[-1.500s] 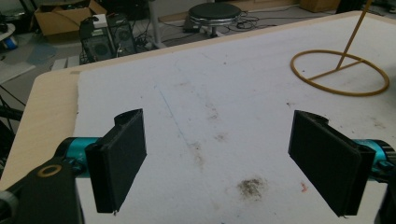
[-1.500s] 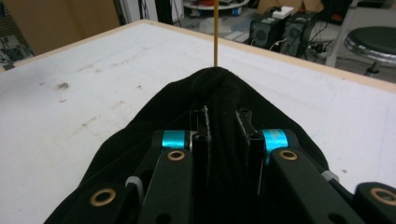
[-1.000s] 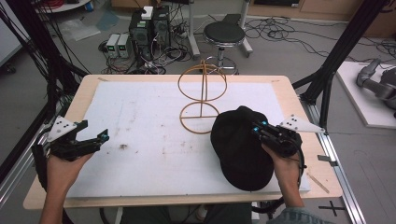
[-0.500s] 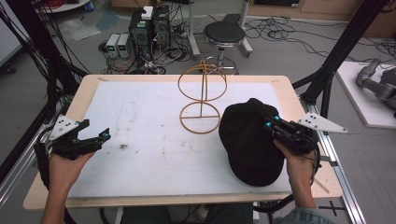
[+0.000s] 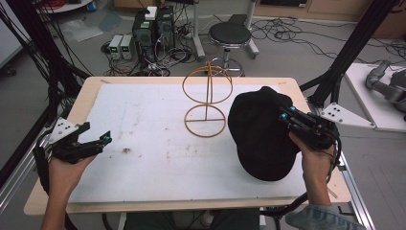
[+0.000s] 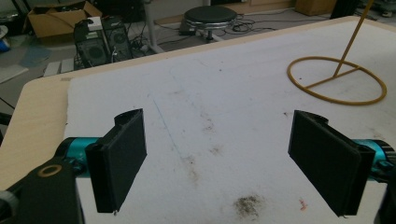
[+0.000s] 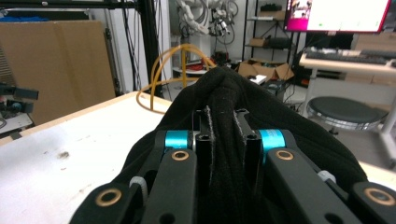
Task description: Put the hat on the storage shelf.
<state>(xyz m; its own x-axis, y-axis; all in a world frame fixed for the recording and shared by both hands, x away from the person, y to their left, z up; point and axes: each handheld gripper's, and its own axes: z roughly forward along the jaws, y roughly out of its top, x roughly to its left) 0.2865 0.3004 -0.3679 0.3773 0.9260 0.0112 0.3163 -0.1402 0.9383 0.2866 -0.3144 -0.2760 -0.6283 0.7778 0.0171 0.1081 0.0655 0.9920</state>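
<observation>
A black cap [image 5: 261,132] hangs over the right side of the table, and my right gripper [image 5: 287,115] is shut on a fold of its fabric. In the right gripper view the cap [image 7: 243,93] drapes over both jaws of the right gripper [image 7: 223,126], which pinch a ridge of cloth. A yellow wire stand [image 5: 207,100], a ring base with an upright hoop, sits at the table's middle, just left of the cap. My left gripper [image 5: 103,141] hovers low at the table's left. Its jaws stand wide apart with nothing between them, as the left gripper view [image 6: 229,163] shows.
A white sheet [image 5: 143,124] with dirt smudges covers the wooden table [image 5: 67,120]. Behind the far edge are a black stool [image 5: 230,36], computer boxes [image 5: 153,26] and loose cables. Black frame legs [image 5: 349,52] rise at both sides.
My right gripper has risen and drifted right with the cap, lifting it away from the stand's base. The left gripper has stayed put.
</observation>
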